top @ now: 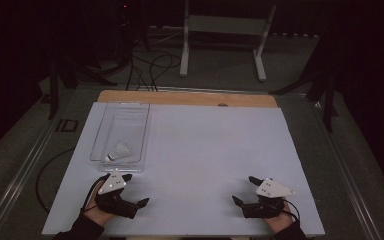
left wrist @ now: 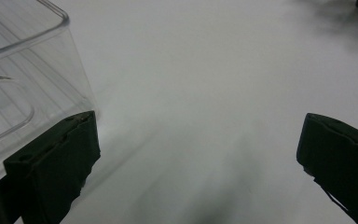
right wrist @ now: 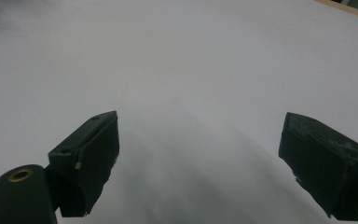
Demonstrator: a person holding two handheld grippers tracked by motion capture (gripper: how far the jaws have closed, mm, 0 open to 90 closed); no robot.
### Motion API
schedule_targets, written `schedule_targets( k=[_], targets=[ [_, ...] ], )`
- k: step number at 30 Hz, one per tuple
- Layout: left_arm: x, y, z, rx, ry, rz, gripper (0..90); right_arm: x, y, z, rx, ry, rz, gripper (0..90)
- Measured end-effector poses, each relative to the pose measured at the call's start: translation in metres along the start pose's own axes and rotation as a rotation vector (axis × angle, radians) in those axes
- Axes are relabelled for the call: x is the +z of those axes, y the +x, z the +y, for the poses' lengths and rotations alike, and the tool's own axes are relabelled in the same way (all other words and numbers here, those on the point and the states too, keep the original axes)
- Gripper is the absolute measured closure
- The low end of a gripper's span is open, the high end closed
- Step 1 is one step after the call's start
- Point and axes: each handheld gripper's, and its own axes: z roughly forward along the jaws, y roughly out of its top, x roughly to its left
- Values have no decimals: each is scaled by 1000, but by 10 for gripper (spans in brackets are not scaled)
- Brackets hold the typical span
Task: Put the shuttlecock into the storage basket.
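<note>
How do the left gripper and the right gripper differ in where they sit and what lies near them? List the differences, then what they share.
The left gripper sits at the table's near left, the right gripper at its near right. The left gripper is just in front of the clear tray holding a shuttlecock; the right gripper has bare white table ahead of it. Both are hand-held, black, open and empty.

Bare white table (top: pixel 205 150) lies open between and ahead; a clear bin (top: pixel 122 131) blocks the left side.

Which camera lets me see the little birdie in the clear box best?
The high view: the shuttlecock lies whole inside the clear box. The left gripper view catches just the box's corner beside its jaw; the right gripper view faces bare white table.
</note>
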Motion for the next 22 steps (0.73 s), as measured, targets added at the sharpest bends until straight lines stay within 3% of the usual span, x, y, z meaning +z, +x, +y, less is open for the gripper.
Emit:
schedule_targets(
  k=[1, 4, 7, 11, 22],
  targets=[
    [0, 0, 0, 13, -2, 20, 0, 0, 0, 0, -3, 1, 1, 122],
    [0, 1, -2, -10, -32, -3, 0, 0, 0, 0, -1, 4, 3, 122],
    [1, 1, -4, 2, -12, 11, 0, 1, 0, -1, -5, 5, 2, 122],
    [1, 0, -5, -10, -25, 34, 0, 2, -1, -1, 2, 6, 6, 122],
    [2, -2, -6, -8, -23, 26, 0, 3, 0, -1, -6, 20, 5, 123]
  ],
)
